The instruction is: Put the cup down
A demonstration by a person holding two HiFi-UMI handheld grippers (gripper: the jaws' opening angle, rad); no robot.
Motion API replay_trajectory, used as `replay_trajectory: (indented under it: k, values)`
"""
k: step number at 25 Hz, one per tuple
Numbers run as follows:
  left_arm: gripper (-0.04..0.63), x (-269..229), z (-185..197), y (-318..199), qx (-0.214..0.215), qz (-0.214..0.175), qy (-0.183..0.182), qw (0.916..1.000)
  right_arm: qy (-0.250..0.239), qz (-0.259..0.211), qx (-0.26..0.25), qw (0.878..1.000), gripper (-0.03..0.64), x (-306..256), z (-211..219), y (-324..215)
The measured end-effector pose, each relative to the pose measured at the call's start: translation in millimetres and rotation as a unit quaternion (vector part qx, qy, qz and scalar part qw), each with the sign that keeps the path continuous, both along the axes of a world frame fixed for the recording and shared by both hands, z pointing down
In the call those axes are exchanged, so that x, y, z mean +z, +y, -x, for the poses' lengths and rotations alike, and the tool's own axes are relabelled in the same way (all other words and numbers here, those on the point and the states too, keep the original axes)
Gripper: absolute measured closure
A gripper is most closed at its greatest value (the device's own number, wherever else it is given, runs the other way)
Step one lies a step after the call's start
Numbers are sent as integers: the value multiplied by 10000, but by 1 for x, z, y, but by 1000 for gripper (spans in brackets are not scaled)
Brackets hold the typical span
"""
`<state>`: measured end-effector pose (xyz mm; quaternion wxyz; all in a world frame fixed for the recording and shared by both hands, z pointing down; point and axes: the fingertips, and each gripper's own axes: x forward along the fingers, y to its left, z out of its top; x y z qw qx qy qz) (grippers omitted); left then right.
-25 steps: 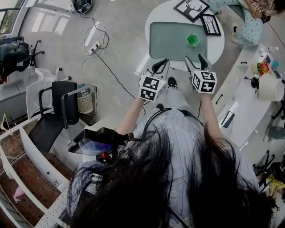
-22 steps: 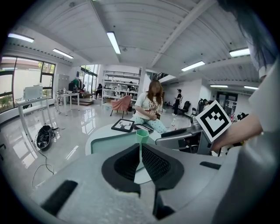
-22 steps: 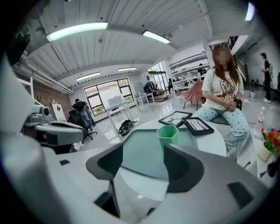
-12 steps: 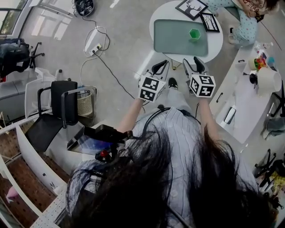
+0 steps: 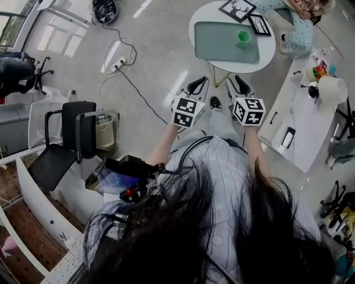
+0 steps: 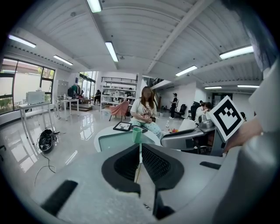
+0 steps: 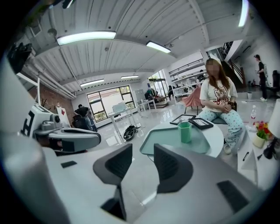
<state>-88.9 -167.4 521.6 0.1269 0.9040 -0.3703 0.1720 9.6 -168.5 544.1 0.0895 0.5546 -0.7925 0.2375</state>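
Note:
A green cup (image 5: 242, 37) stands upright on a pale green mat (image 5: 222, 41) on the round white table (image 5: 269, 47), far ahead of both grippers. It also shows in the left gripper view as the cup (image 6: 137, 134), and in the right gripper view as the cup (image 7: 185, 131). My left gripper (image 5: 197, 85) is held in the air short of the table, and in its own view the left gripper (image 6: 140, 149) is shut on nothing. My right gripper (image 5: 239, 84) is level with it; its jaws have just been closing. In its own view the right gripper (image 7: 143, 153) keeps an empty gap.
Two black picture frames (image 5: 238, 10) lie on the table's far side, where a seated person (image 5: 299, 25) is. A long white desk (image 5: 302, 119) with clutter runs along the right. A black chair (image 5: 72, 138), a mesh bin (image 5: 105, 130) and a floor cable (image 5: 130, 75) are at the left.
Both grippers have drawn back from the round table, which now sits farther off in the head view. The right jaws have narrowed. The cup has stayed on the mat.

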Motion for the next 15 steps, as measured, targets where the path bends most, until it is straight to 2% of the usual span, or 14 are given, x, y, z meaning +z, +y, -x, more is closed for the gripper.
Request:
replay_trajectory:
  k: [7,15]
  values:
    - [569,-1,-3,32,228,80,84,9997,-9,-16,-2,10000,476,-12,14,39]
    - [569,-14,-8,43,313,104,91,9994,-24,6,-66,10000,492,-22,17,53]
